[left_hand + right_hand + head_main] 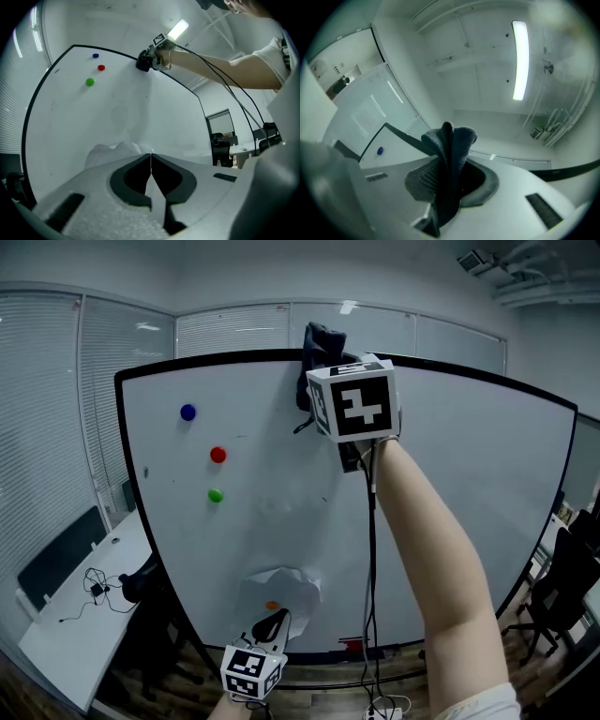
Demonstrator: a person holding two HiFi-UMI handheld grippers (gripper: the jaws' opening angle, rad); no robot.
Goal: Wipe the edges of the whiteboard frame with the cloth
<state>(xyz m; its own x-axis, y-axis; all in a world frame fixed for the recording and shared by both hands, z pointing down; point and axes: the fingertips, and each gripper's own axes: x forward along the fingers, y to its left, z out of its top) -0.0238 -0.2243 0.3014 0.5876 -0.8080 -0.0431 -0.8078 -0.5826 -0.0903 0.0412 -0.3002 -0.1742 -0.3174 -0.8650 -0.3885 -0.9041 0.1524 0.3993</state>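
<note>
Cloth [322,341] clamped in right gripper [450,178] at whiteboard frame [216,359] top edge — left gripper [151,157] closed, empty.

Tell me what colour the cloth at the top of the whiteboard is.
The cloth is dark grey, almost black; clearest in the right gripper view.

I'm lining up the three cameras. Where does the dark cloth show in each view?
Head view: cloth top centre, at the frame's top edge.
Left gripper view: small dark clump, upper middle, on that edge.
Right gripper view: centre, clamped between the jaws.
Shared landmark: the blue magnet, left of the cloth in all three.
</note>
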